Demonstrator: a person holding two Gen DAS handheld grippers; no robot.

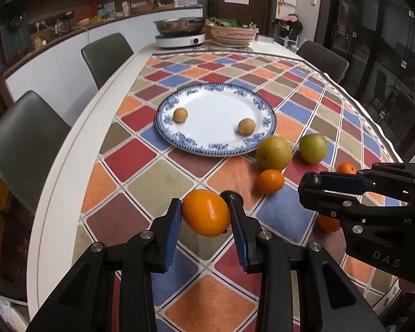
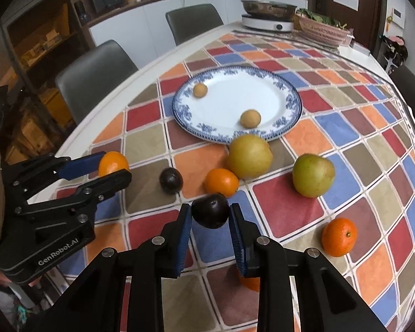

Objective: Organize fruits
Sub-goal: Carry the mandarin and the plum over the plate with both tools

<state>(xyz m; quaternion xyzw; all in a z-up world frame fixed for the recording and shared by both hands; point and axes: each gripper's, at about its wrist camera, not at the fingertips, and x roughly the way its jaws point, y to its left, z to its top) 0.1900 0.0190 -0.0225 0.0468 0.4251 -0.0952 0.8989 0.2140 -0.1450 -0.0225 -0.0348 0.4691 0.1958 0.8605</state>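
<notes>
Roughly early: two small fruits (image 1: pixel 180 115) on plate (image 1: pixel 215 149); left gripper (image 1: pixel 206 215) clamps orange (image 1: pixel 206 212), right gripper (image 2: pixel 210 215) clamps plum (image 2: pixel 210 213), both aloft; rest of the fruit on the cloth (image 1: pixel 215 301)

Two handheld grippers point steeply downward, side by side. The left gripper (image 1: pixel 206 211) is clamped on an orange (image 1: pixel 206 212). The right gripper (image 2: pixel 210 213) is clamped on a dark fruit (image 2: pixel 210 214).
</notes>
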